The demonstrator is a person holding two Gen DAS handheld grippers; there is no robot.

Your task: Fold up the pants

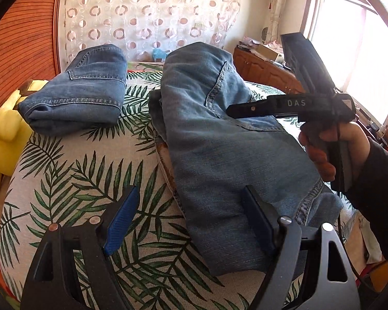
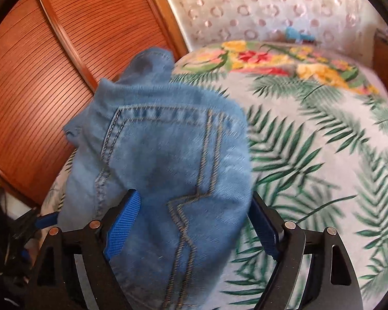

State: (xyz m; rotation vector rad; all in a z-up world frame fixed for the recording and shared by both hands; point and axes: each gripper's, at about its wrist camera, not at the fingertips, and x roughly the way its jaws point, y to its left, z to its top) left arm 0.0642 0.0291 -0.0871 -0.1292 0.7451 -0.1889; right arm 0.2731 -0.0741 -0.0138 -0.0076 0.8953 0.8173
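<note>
Faded blue jeans (image 1: 219,139) lie folded lengthwise on the bed, their near end between the left tongs (image 1: 191,222); their pocketed seat end (image 2: 168,155) sits between the spread right tongs (image 2: 194,222).

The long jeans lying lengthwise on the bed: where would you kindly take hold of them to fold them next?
Probably the near hem end of the long jeans, approached from the near side: that free end lies flat between the left hand-held gripper's open fingers, ready to lift toward the waistband.

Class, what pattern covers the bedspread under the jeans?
Green palm fronds on white bedspread; clearest in the left wrist view.
</note>
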